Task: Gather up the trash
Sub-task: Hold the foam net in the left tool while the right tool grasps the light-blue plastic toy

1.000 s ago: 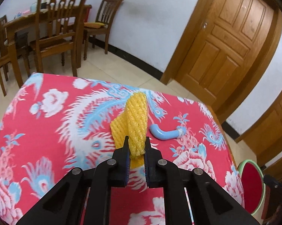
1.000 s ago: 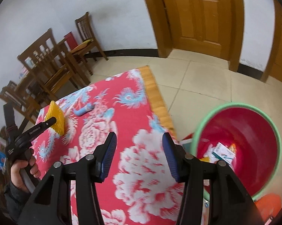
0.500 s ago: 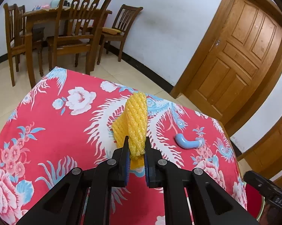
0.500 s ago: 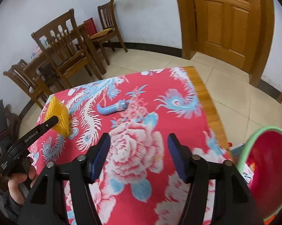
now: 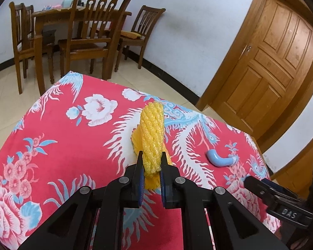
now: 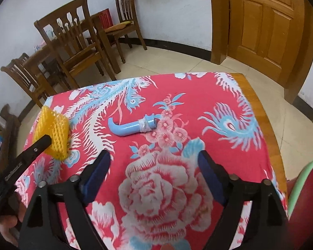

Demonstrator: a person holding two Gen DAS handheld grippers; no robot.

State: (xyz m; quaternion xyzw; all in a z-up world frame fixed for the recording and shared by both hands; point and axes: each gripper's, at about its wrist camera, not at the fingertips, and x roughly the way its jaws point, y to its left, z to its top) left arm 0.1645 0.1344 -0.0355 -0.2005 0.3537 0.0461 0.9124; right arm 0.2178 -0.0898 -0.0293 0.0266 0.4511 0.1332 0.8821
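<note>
My left gripper [image 5: 152, 162] is shut on a yellow foam net sleeve [image 5: 152, 137], which stands up from its pads over the red flowered tablecloth [image 5: 62, 137]. The same yellow foam net [image 6: 53, 132] shows at the left of the right wrist view, pinched by the left gripper's black finger [image 6: 37, 144]. A light blue curved handle [image 6: 131, 126] with clear tape round one end lies on the cloth ahead of my right gripper [image 6: 154, 162]. That gripper's jaws are opening wide, with nothing between them. The blue handle [image 5: 220, 159] also lies to the right of the left gripper.
A red bin with a green rim [image 6: 302, 189] stands beside the table at the lower right. The table's bare wooden edge [image 6: 258, 108] runs along the right. Wooden chairs [image 5: 98, 33] and a dining table stand beyond, and a wooden door [image 5: 273, 66] is at the right.
My right gripper has swung from the red bin over to the table, facing the blue handle, and its jaws have spread wider. The left gripper kept hold of the yellow net and shifted slightly.
</note>
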